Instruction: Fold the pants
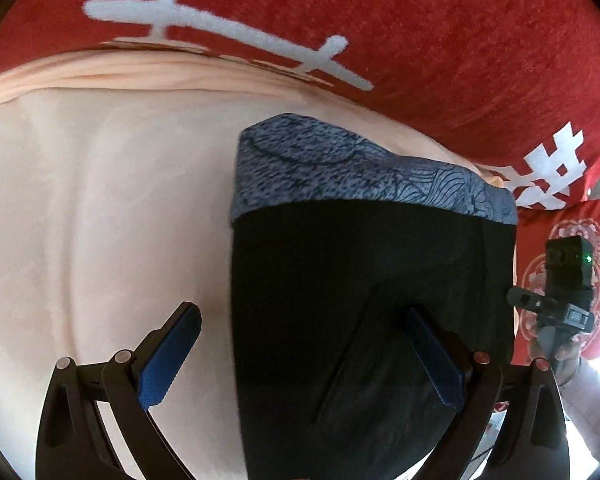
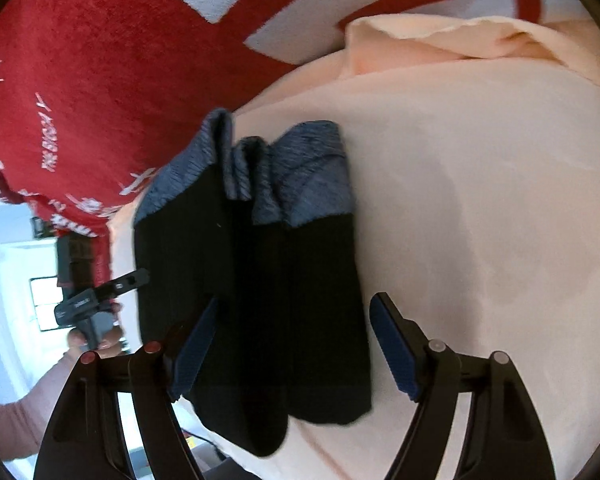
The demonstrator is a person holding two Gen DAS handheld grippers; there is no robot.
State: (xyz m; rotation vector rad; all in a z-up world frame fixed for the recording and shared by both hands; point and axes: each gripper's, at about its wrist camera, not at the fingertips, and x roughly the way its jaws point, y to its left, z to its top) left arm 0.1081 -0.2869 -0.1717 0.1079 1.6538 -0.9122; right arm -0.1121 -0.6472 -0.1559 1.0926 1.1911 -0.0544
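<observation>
The pants [image 1: 360,288] are black with a blue-grey patterned waistband [image 1: 360,168] and lie folded into a narrow stack on a peach cloth [image 1: 100,220]. My left gripper [image 1: 300,360] is open above the pants' left edge, holding nothing. In the right wrist view the pants [image 2: 260,300] show several folded layers with the waistband [image 2: 300,184] at the far end. My right gripper [image 2: 296,348] is open over the pants, empty. Each gripper shows in the other's view, the right one [image 1: 556,312] and the left one [image 2: 92,300], both beside the pants.
A red blanket with white characters [image 1: 420,40] lies beyond the peach cloth and also shows in the right wrist view [image 2: 100,60]. The peach cloth [image 2: 480,200] is bunched at its far edge [image 2: 440,36]. A bright window [image 2: 44,300] is in the background.
</observation>
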